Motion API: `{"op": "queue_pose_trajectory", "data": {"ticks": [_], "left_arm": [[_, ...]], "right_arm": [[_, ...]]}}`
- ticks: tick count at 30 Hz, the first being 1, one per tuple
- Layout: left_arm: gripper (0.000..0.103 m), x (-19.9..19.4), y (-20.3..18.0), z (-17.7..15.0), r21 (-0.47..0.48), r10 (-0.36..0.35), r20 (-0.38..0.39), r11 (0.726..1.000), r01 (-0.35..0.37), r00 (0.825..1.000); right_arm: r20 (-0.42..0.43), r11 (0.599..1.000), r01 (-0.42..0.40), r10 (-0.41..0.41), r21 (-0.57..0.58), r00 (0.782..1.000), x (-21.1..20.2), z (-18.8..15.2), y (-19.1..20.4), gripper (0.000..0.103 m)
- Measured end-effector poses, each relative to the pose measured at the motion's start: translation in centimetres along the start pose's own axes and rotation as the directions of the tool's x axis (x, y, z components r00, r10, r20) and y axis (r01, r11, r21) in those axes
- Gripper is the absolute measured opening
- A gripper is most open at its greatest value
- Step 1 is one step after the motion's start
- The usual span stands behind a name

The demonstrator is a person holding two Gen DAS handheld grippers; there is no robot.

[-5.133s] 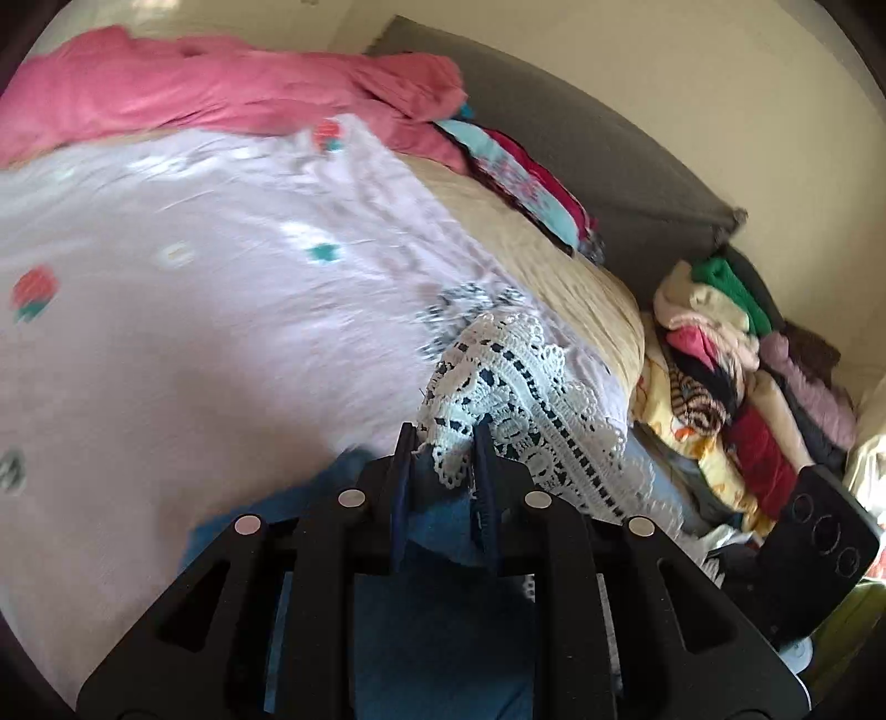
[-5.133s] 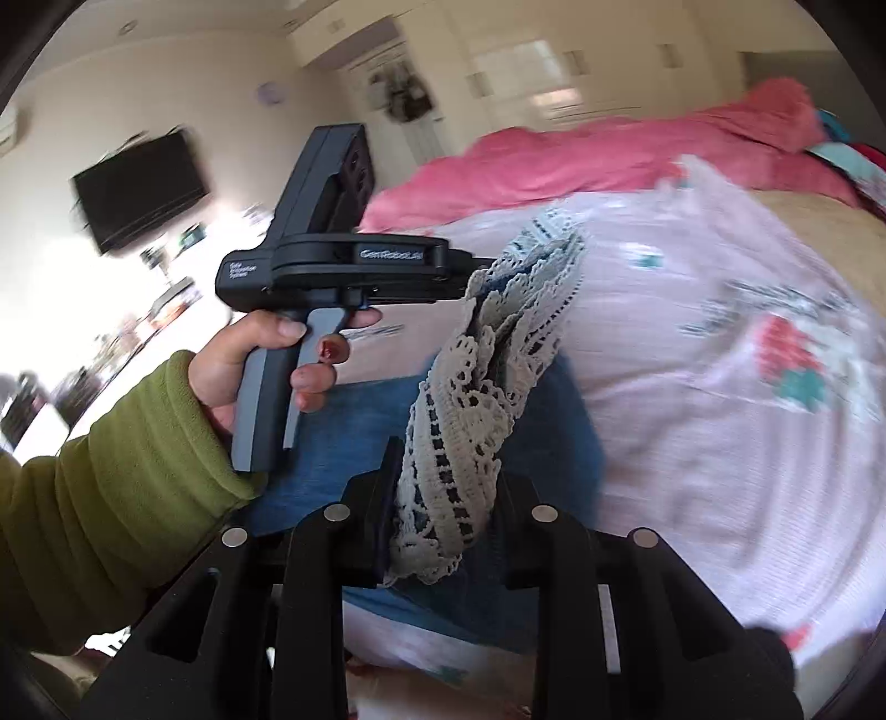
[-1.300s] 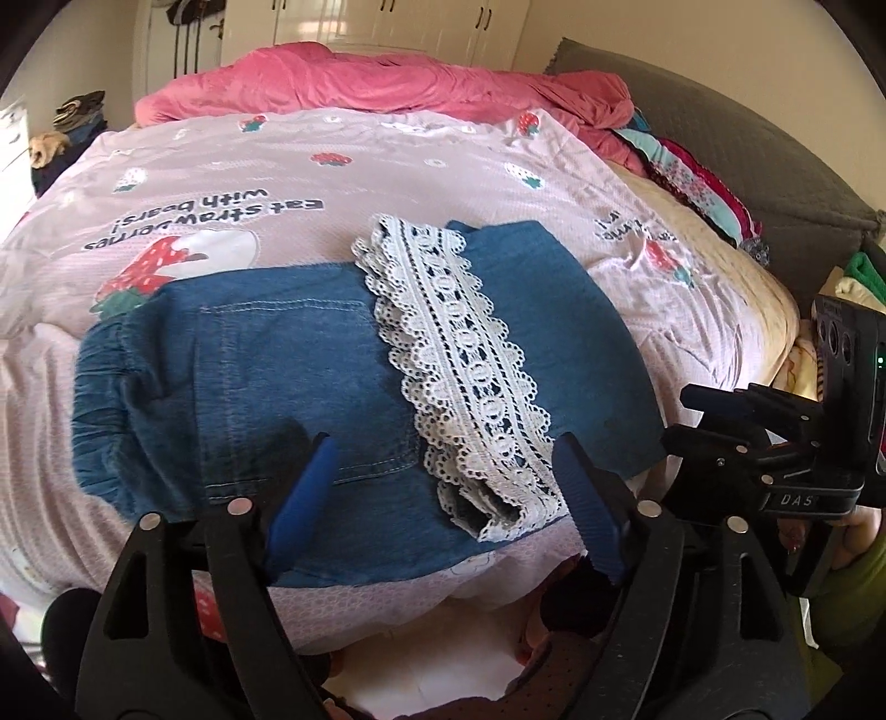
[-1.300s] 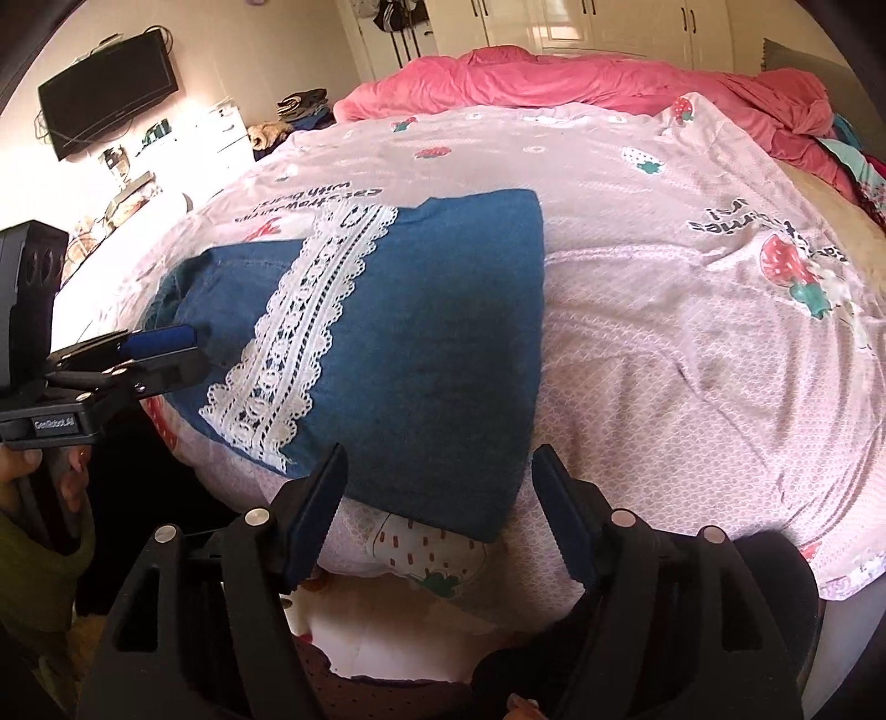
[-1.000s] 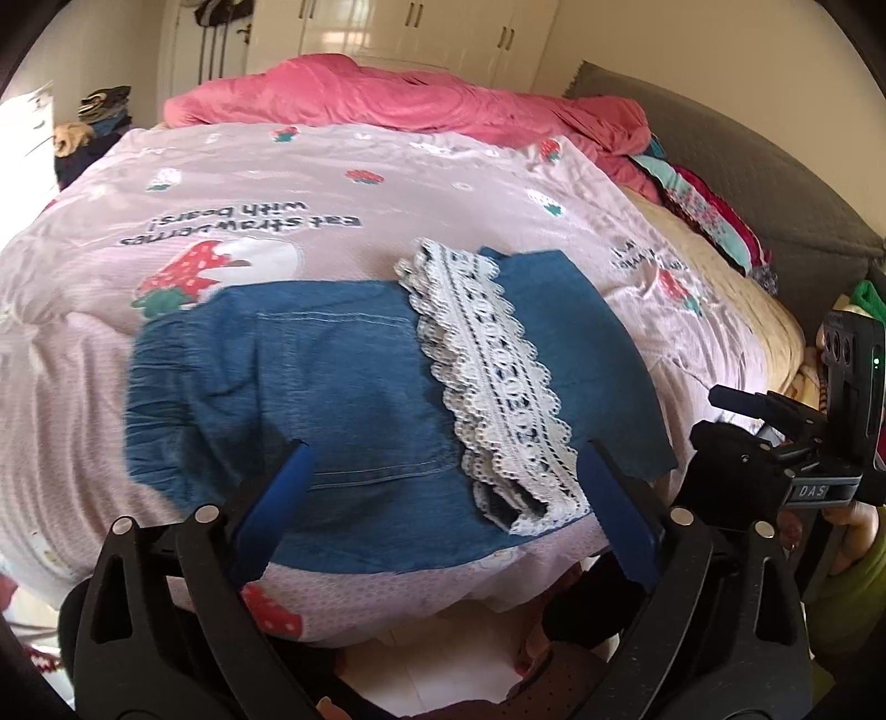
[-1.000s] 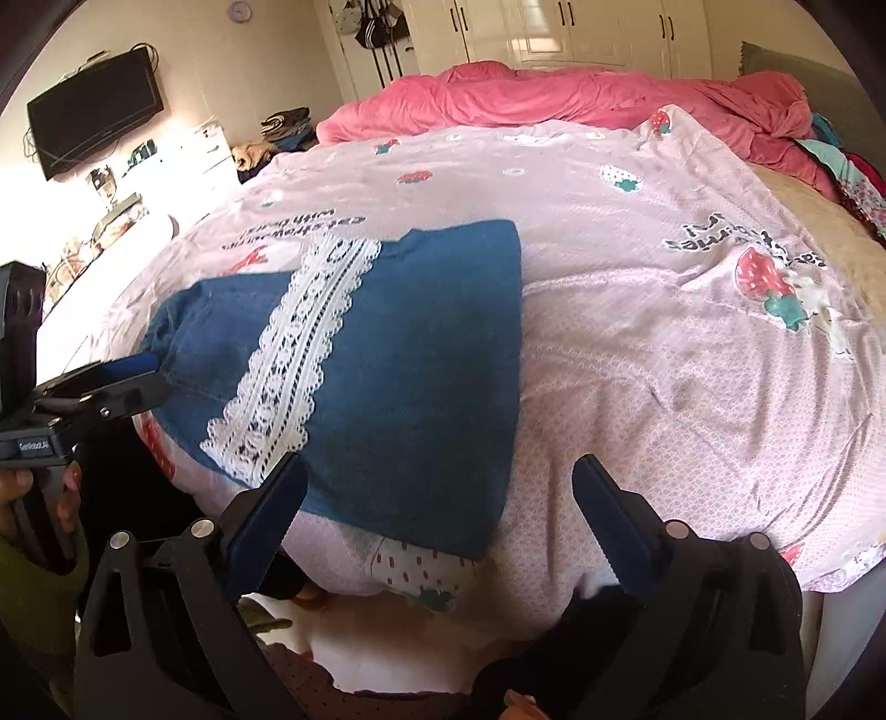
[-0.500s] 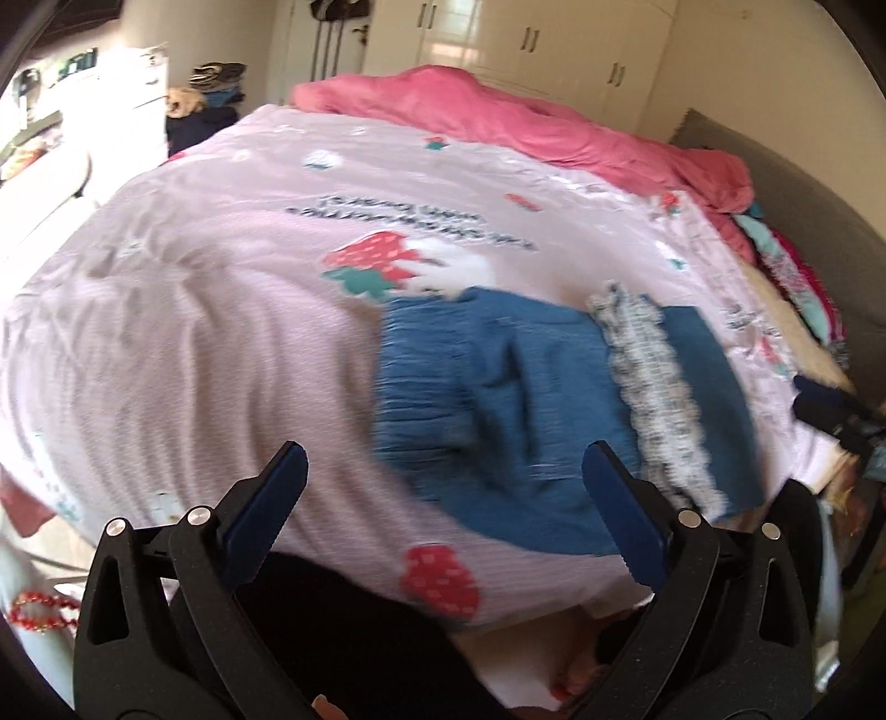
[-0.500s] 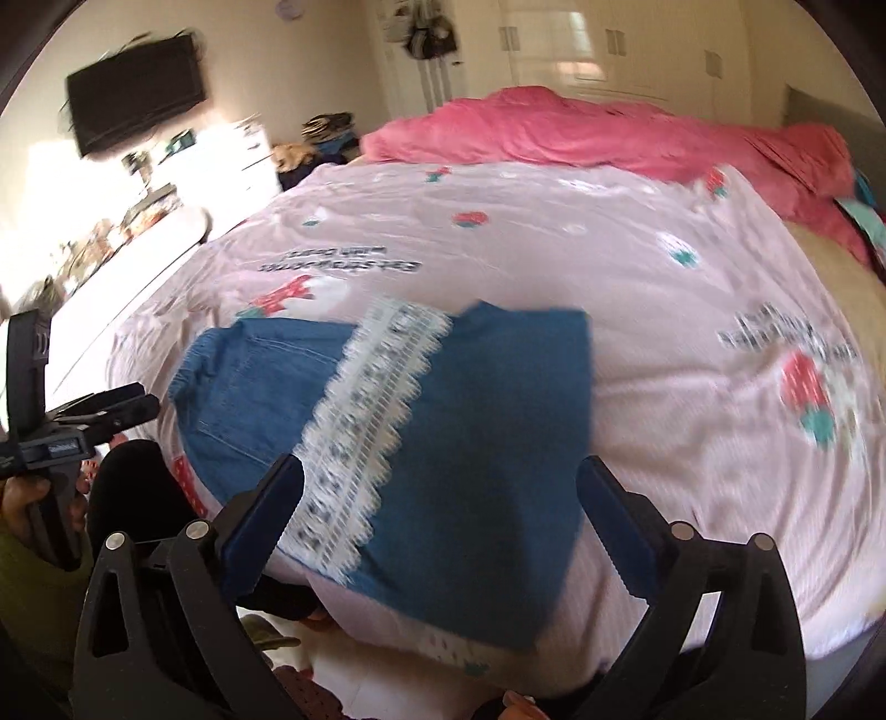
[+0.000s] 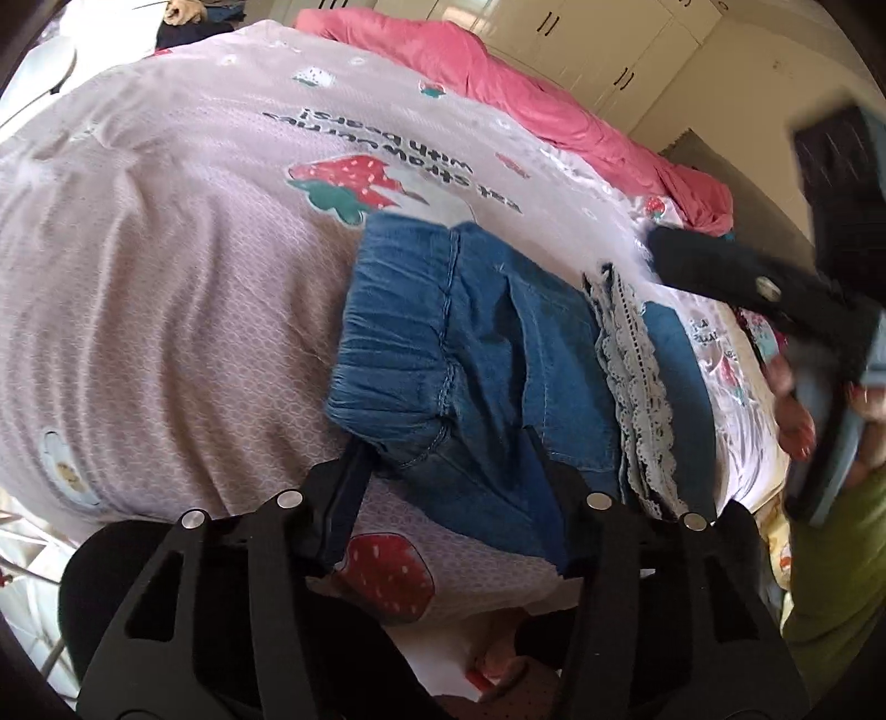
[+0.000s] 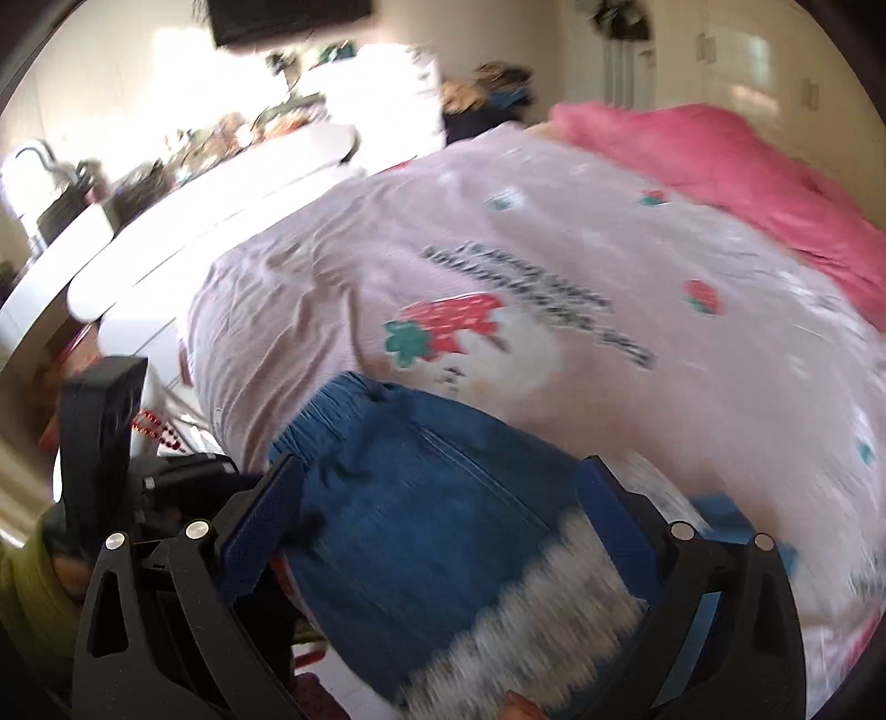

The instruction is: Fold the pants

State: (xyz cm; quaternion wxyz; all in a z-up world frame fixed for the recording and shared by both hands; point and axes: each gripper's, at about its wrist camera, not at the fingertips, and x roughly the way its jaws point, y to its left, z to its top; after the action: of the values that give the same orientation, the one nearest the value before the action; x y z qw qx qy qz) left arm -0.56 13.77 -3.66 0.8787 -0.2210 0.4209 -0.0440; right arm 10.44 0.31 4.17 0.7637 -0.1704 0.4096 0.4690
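Blue denim pants lie folded on the pink strawberry bedspread, with a white lace trim running across them. My left gripper is low at the near edge by the elastic waistband. Its jaws are closing, with the denim edge between them and a gap still showing at the pads. In the blurred right wrist view, my right gripper hangs wide open over the pants and the lace, holding nothing.
A pink blanket is heaped at the far side of the bed, with wardrobe doors behind it. A green sleeve and a hand hold the right tool's black body. White furniture stands left of the bed.
My left gripper came in close to the waistband end and its jaws narrowed around the denim edge. The right gripper swung left over the pants, still wide open.
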Motion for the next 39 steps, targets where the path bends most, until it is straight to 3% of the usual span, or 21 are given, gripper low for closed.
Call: {"op": "queue_pose_trajectory", "data": {"ticks": [7,12,15,18,22,26,31,34,39], "left_arm": [[0.045,0.6,0.8,-0.1,-0.036,-0.039,-0.018,0.999,0.038,0.999],[0.046,0.8,1.1,0.1,-0.05,-0.053,-0.025,0.997,0.051,0.998],[0.047,0.7,1.2,0.0,-0.054,-0.058,-0.026,0.997,0.057,0.998],[0.049,0.7,1.3,0.0,-0.057,-0.063,-0.029,0.996,0.062,0.998],[0.059,1.2,1.1,0.5,-0.045,-0.079,-0.03,0.996,0.078,0.996],[0.068,0.5,-0.2,0.7,0.007,-0.098,0.014,0.995,0.098,0.995],[0.075,0.9,-2.2,1.4,0.016,-0.16,0.018,0.987,0.16,0.987],[0.075,2.6,-3.8,1.8,-0.044,-0.291,-0.025,0.956,0.29,0.956],[0.075,3.6,-7.5,2.6,0.004,-0.329,-0.036,0.944,0.329,0.944]], "right_arm": [[-0.115,0.996,-0.054,0.045,-0.075,0.992,6.8,2.3,2.9,0.098],[-0.197,0.991,-0.129,0.121,-0.025,0.973,10.4,2.6,2.6,0.097],[-0.238,0.99,-0.133,0.118,-0.046,0.964,12.0,2.1,2.7,0.076],[-0.227,0.982,-0.174,0.153,-0.077,0.962,11.8,1.8,2.9,0.05],[-0.187,0.981,-0.186,0.172,-0.061,0.967,9.8,1.7,2.1,0.035],[-0.093,0.964,-0.266,0.265,0.0,0.96,6.2,1.4,0.3,0.034],[0.006,0.954,-0.298,0.298,0.036,0.955,1.8,0.6,-2.1,0.032],[0.056,0.953,-0.297,0.294,0.065,0.954,-0.5,-0.1,-4.0,0.032],[0.112,0.948,-0.3,0.289,0.105,0.951,-3.5,-2.0,-7.2,0.032]]}}
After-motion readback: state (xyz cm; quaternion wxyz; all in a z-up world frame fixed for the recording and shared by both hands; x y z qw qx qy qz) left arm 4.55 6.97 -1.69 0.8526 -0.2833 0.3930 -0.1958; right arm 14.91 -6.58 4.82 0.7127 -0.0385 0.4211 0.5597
